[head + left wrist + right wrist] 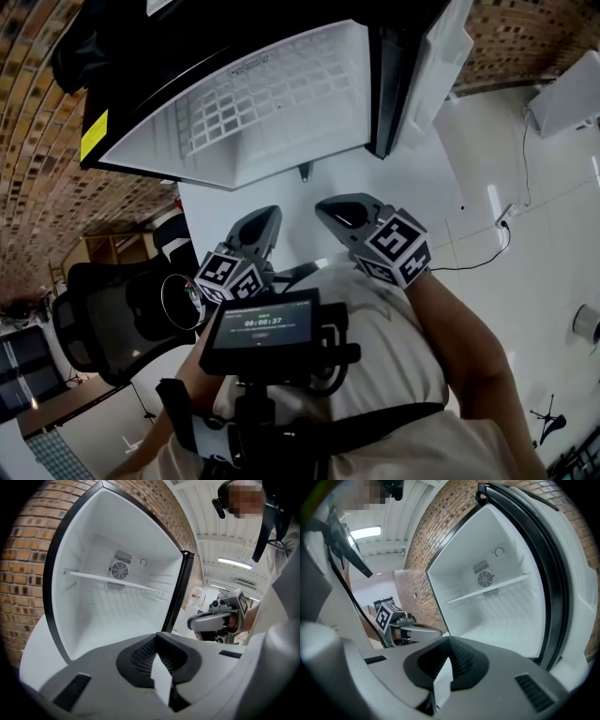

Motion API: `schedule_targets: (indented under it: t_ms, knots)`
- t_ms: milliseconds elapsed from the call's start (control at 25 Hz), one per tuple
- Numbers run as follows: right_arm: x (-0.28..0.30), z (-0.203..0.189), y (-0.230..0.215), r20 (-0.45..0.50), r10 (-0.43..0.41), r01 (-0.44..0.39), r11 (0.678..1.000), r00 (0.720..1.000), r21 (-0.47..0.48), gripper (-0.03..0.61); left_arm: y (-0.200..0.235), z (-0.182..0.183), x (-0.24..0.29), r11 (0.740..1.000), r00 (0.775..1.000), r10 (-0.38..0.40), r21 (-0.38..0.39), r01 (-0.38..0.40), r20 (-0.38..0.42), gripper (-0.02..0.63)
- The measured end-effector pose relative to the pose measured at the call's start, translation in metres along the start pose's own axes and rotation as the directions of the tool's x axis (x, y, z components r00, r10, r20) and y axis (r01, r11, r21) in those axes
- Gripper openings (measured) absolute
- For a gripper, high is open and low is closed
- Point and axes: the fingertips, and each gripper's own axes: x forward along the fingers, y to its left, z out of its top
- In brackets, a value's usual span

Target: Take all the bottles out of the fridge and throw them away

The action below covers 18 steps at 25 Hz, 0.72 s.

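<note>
Directly ahead of the person, the small fridge point(281, 103) stands against the brick wall point(37, 187). Its door point(441, 66) is swung wide to the right. Its white interior shows one shelf point(117, 581) across the middle and a round fan vent point(119, 570) on the far wall. The floor of the compartment is plain white, with no bottle in sight in any view. The left gripper point(261, 225) and the right gripper point(339, 214) hover side by side near the opening, apart from each other. Both point toward the fridge. Each has its jaws closed together on nothing. An office chair point(103, 319) sits to the near left.
</note>
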Motion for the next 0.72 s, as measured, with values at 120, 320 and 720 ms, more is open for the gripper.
schedule_targets:
  t_ms: [120, 320, 720]
  knots:
    - [0.002, 0.001, 0.001, 0.008, 0.000, -0.001, 1.000, 1.000, 0.013, 0.000, 0.002, -0.001, -0.002, 1.000, 1.000, 0.002, 0.000, -0.002, -0.003, 0.008]
    - [0.008, 0.003, 0.004, 0.014, 0.006, -0.006, 1.000, 1.000, 0.017, 0.000, 0.007, -0.002, -0.007, 1.000, 1.000, 0.005, 0.004, -0.005, -0.004, 0.008]
    - [0.018, 0.006, 0.009, 0.008, 0.008, -0.008, 1.000, 1.000, 0.018, 0.000, 0.018, 0.000, -0.014, 1.000, 1.000, 0.006, 0.009, -0.006, -0.004, 0.008]
